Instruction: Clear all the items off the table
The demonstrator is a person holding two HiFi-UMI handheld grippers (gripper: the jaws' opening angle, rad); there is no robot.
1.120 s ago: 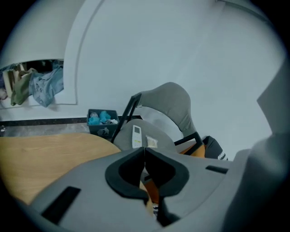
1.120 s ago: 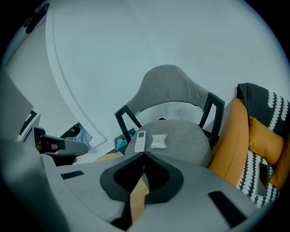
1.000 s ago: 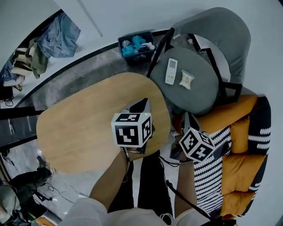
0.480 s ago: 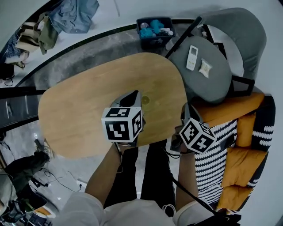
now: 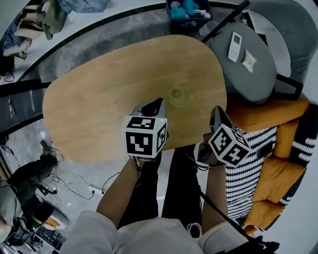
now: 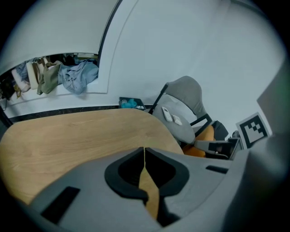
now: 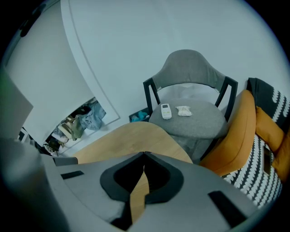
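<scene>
At the far left, clothes lie heaped on the floor, and cables trail across it lower down, beside the table's left end. The oval wooden table fills the middle of the head view, and most of its top is bare wood.

The left tongs hang over the near part of the table, pointing down and away from the person. In the left gripper view their jaws meet tip to tip with nothing between them.

The one thing on the table is a small round yellowish thing. It sits toward the right end, just beyond and to the right of the left tongs' tips; whether they touch cannot be told.

Past the table's far edge stands a dark bin with blue things in it.

The right tongs are at the table's right edge. Their jaws too are pressed together and empty.

Right of the table stands a grey chair with a white remote control and a small pale packet side by side on its seat. Nearer the person, at the far right, are orange cushions and a black-and-white striped blanket.
</scene>
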